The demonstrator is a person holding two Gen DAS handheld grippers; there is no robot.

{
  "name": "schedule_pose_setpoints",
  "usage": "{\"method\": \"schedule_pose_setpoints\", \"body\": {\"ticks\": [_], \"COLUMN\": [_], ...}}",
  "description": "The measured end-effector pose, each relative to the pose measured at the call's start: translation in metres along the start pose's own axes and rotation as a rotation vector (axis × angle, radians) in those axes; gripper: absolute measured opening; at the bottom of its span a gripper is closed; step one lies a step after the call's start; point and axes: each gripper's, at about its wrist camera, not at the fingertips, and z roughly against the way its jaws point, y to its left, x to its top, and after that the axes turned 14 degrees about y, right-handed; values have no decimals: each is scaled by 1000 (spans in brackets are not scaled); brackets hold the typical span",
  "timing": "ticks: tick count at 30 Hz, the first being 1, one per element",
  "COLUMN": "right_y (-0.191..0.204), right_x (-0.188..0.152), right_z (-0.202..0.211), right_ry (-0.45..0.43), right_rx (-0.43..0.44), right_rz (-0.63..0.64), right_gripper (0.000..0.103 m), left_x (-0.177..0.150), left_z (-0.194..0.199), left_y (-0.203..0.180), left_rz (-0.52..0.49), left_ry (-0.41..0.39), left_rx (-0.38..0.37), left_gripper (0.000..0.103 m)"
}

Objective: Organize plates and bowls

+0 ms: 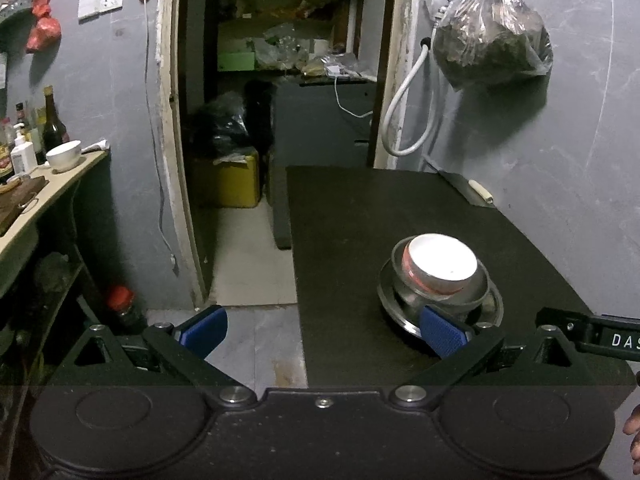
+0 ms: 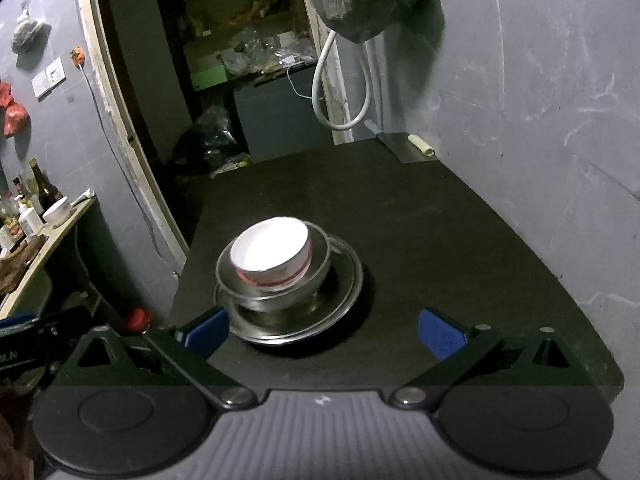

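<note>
Steel plate (image 2: 344, 300): round, shallow, shiny raised rim; lies flat on the dark bench (image 2: 440, 240), nearer its left edge and front half. Bottom of the stack.

Steel bowl (image 2: 276, 296): round, polished, reflective sides; stands upright on the steel plate, set toward the plate's left side, so more plate rim shows to the right.

White bowl (image 2: 270, 254): white inside, red band around the outer wall; nested in the steel bowl, rim rising above the steel rim, slightly tilted. Interior bright under the light, appears empty.

Same stack in left wrist view: steel plate (image 1: 494, 304), steel bowl (image 1: 476, 294), white bowl (image 1: 442, 260).
</note>
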Motion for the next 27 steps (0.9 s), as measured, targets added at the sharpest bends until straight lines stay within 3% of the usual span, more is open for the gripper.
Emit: {"method": "schedule_pose_setpoints", "body": {"ticks": [8,18,27], "right_y": [24,52,64], "right_x": [-16,-30,-44], "right_z": [5,30,43], "right_ry": [-19,-135,-116], "right_rx": [-53,-124,-168], "right_rz": [-65,-50,-53], "right_gripper": [103,103,103], "left_x": [1,-7,-9], "left_z": [4,20,21], "left_y": [32,54,63], "left_rz": [-45,-88,-96], "left_ry": [6,-68,-61], "left_rx": [-24,-66,-98], "left_gripper": [102,102,102]}}
